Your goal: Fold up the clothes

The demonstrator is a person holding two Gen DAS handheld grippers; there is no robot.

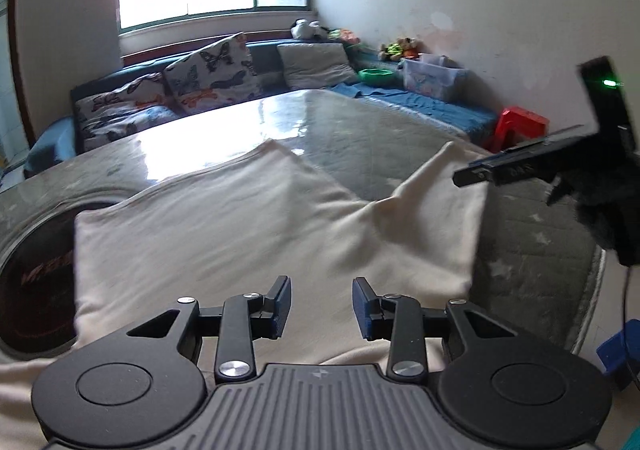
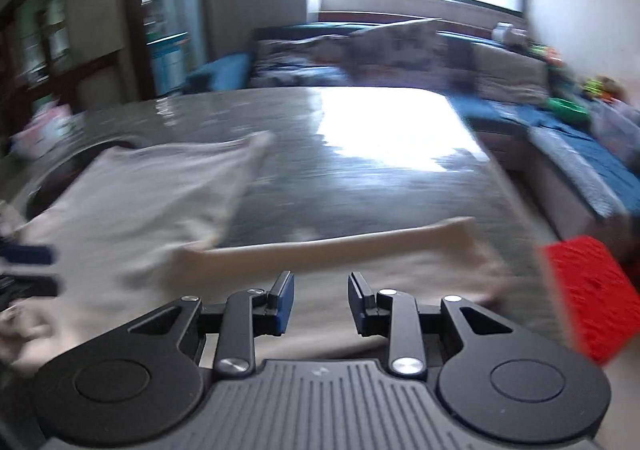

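Both grippers' fingers stand apart, empty, over the cream garment (image 1: 248,226); only the blurred right view shows a red stool (image 2: 588,290).

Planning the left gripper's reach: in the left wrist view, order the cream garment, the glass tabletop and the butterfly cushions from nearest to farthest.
1. Cream garment, directly beneath the left gripper.
2. Glass tabletop, beyond the garment's far edge.
3. Butterfly cushions, on the sofa past the table, up left.
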